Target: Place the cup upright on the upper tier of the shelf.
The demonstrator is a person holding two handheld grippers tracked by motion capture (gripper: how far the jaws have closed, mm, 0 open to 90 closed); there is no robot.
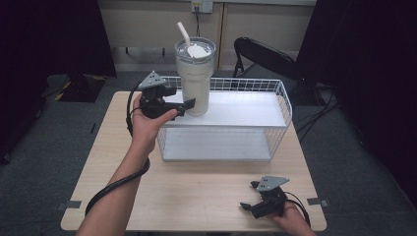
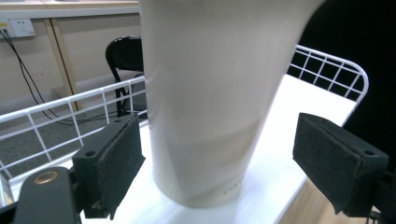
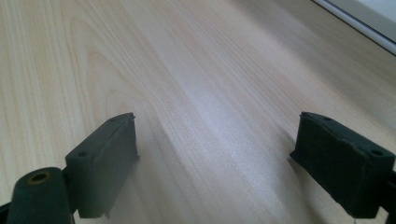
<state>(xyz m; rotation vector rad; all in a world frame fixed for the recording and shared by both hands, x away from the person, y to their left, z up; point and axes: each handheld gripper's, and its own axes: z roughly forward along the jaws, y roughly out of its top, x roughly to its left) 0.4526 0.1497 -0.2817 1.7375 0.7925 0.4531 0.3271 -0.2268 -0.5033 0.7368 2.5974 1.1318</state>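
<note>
Right gripper [image 1: 249, 195] lies near us on the right of the tabletop [image 1: 206, 196], held in a hand, its jaws apart with nothing in them. Far on the left, the left gripper [image 1: 189, 99] reaches the cup [image 1: 194, 78], which stands on top of the white wire basket [image 1: 285, 98], at its left end. A straw [image 1: 183, 32] sticks out of the lid.

Next, the left gripper view: the left gripper [image 2: 217, 158] has a pad on each side of the cup [image 2: 210, 93]. The pads are apart and do not squeeze it.

Last, the right gripper view: the right gripper [image 3: 215, 154] is wide apart over bare tabletop [image 3: 187, 70].
</note>
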